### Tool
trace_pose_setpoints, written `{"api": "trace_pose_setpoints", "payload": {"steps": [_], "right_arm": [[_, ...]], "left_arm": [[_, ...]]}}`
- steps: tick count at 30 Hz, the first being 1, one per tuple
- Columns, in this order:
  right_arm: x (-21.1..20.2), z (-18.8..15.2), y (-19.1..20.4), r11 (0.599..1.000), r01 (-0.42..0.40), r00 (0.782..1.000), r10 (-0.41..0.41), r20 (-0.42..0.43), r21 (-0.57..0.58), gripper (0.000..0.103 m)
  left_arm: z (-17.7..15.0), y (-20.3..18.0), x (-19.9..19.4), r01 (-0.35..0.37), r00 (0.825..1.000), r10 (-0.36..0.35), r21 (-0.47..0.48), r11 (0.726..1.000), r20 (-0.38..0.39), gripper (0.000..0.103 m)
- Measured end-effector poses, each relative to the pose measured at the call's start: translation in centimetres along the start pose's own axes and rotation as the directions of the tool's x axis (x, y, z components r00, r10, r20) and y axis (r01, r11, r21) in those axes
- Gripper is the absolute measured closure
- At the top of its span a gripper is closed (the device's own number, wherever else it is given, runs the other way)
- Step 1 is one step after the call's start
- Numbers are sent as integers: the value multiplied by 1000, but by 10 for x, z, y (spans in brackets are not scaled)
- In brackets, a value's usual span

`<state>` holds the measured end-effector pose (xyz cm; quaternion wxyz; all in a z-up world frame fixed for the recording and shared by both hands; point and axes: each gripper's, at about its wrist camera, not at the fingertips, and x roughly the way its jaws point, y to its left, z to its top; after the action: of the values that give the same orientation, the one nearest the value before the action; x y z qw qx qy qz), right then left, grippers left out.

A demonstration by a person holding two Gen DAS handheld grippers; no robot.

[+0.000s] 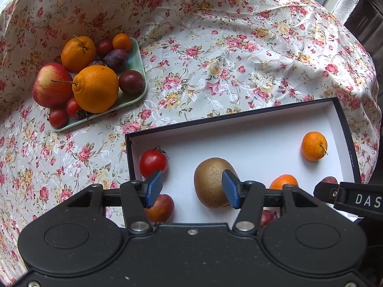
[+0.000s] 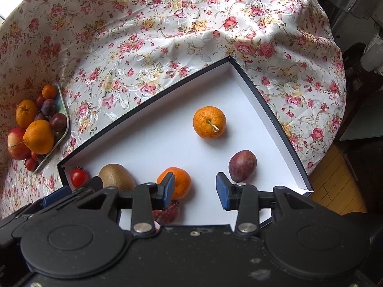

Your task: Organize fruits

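Both tongs, left tongs point(image 1: 192, 190) and right tongs point(image 2: 195, 190), hang open and empty over the box point(image 2: 282, 129); we judge the kiwi point(image 1: 210, 181), beneath the left pair, soft, fuzzy, light, best held across its middle

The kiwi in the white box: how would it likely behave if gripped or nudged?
The kiwi looks egg-shaped and lies on its side, so a nudge would probably roll it across the box. Its matte skin should grip well. It may bruise if squeezed hard.

Rose-patterned tablecloth point(image 1: 215, 47), white-lined box point(image 1: 239, 138), pale green tray point(image 1: 136, 71)
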<state>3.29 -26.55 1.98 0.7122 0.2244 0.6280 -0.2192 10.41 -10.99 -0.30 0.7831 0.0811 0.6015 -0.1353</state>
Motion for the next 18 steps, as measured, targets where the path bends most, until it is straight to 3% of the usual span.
{"api": "trace_pose_setpoints", "payload": {"steps": [9, 18], "right_arm": [[-1, -3, 16, 985, 126, 992, -124, 23, -115, 63], [-10, 0, 7, 979, 152, 983, -135, 128, -138, 74]], "left_arm": [[-6, -1, -4, -27, 1000, 27, 26, 999, 10, 43], [-22, -1, -20, -55, 997, 53, 26, 998, 59, 43]]}}
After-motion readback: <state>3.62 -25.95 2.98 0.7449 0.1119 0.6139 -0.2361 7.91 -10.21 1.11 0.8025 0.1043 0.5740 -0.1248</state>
